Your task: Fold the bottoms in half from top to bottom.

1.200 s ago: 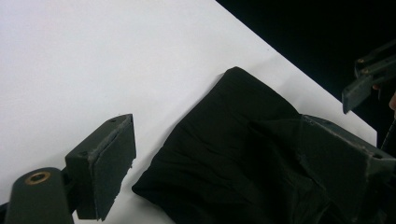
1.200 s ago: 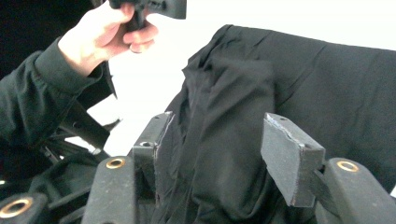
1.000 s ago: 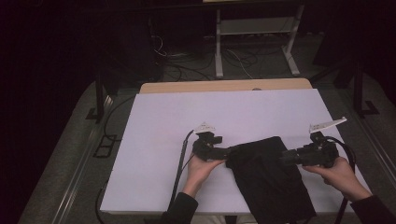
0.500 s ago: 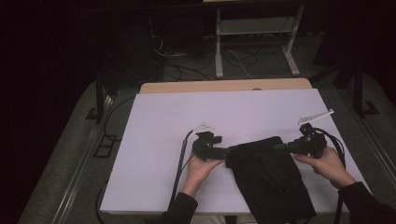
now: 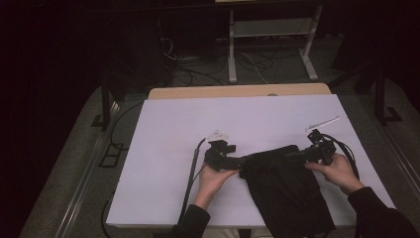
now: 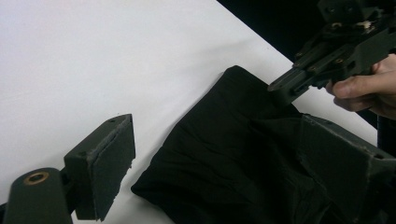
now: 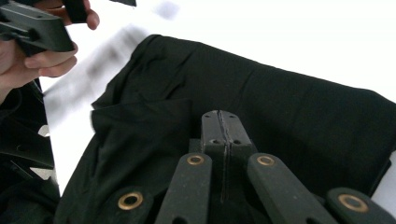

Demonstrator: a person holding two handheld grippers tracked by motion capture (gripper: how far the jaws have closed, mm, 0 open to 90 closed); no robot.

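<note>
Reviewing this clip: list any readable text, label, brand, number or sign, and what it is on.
None can be read: the black cloth, the white table cover, the left gripper and the right gripper carry no visible lettering or numbers.

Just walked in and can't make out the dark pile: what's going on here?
A person is handling a black cloth garment on a white-covered table with hand-held tongs. The right tongs have just been closing and sit shut at the cloth's far edge; whether fabric is pinched is unclear. The left tongs stand open around its near-left corner.
</note>
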